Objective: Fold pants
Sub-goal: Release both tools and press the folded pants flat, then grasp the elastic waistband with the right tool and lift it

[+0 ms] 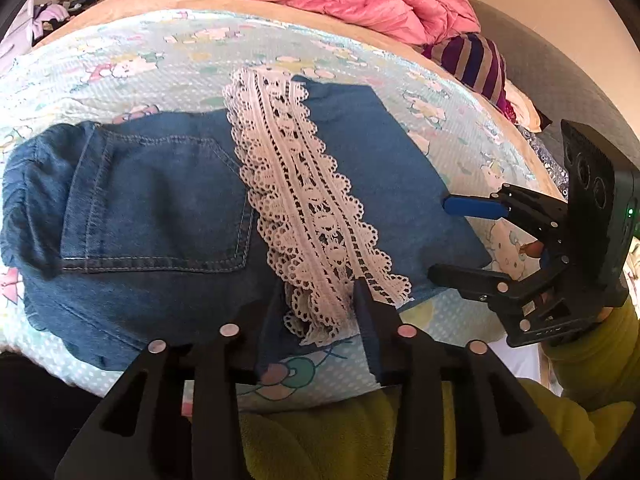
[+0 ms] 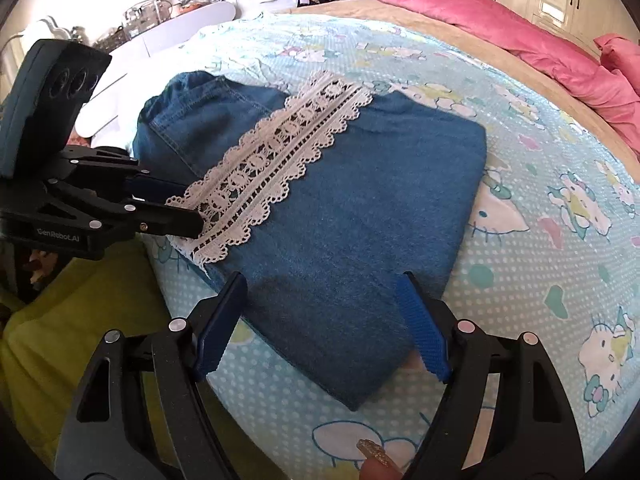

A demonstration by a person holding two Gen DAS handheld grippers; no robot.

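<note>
We see the left gripper with jaws part-spread astride the white lace hem of the folded denim pants; whether they pinch it we cannot tell. The right gripper stands spread, its jaws straddling the pants' near plain edge.

Count on the bed — one pair of denim pants, folded, with one white lace band across it. Two grippers: left gripper, right gripper. One printed blue sheet — one pink quilt.
</note>
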